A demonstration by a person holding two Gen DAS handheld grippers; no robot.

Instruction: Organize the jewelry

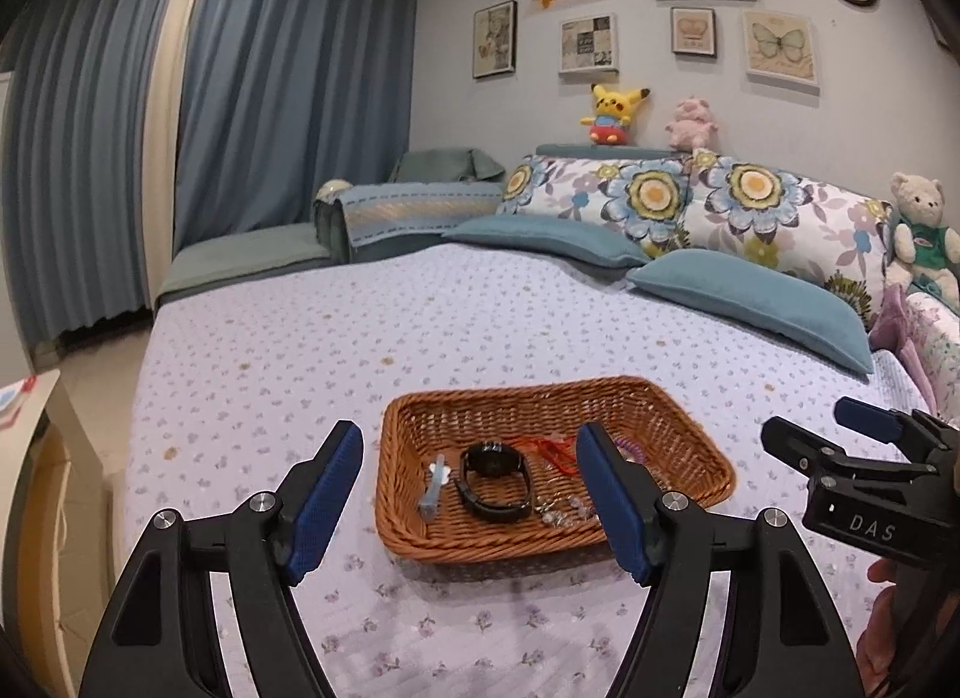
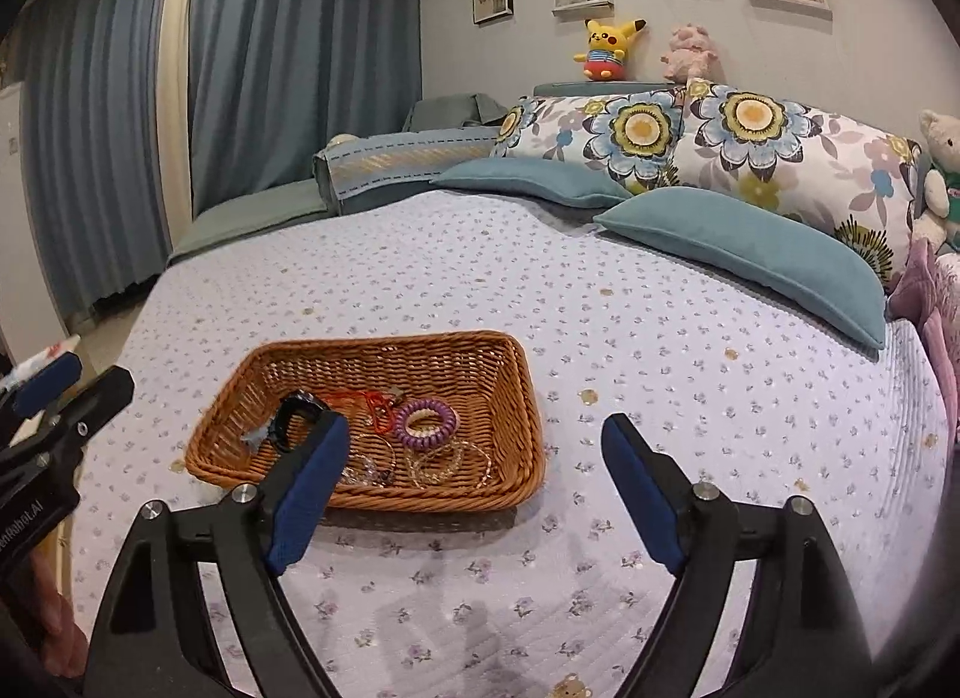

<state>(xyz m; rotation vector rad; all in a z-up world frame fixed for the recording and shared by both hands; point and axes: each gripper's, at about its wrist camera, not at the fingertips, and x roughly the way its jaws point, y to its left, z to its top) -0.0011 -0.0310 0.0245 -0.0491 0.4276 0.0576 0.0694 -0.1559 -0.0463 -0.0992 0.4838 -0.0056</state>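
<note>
**Two low wrist views over the bed, both facing the headboard wall**

The left wrist view is taken from low over the foot of the bed [image 1: 252, 350], facing the pillows and the picture wall. The basket [image 1: 678, 416] is seen close, just beyond and between the left gripper [image 1: 471, 500] jaws. The right gripper [image 1: 840, 428] is caught at the right edge.

The right wrist view is set further right, facing the same way. The basket [image 2: 516, 398] is seen near, left of centre, partly behind the left jaw of the right gripper [image 2: 474, 488]. The left gripper [image 2: 66, 392] is caught at the left edge.

Basket, bed, pillows, curtains and wall are shared by both views.
</note>
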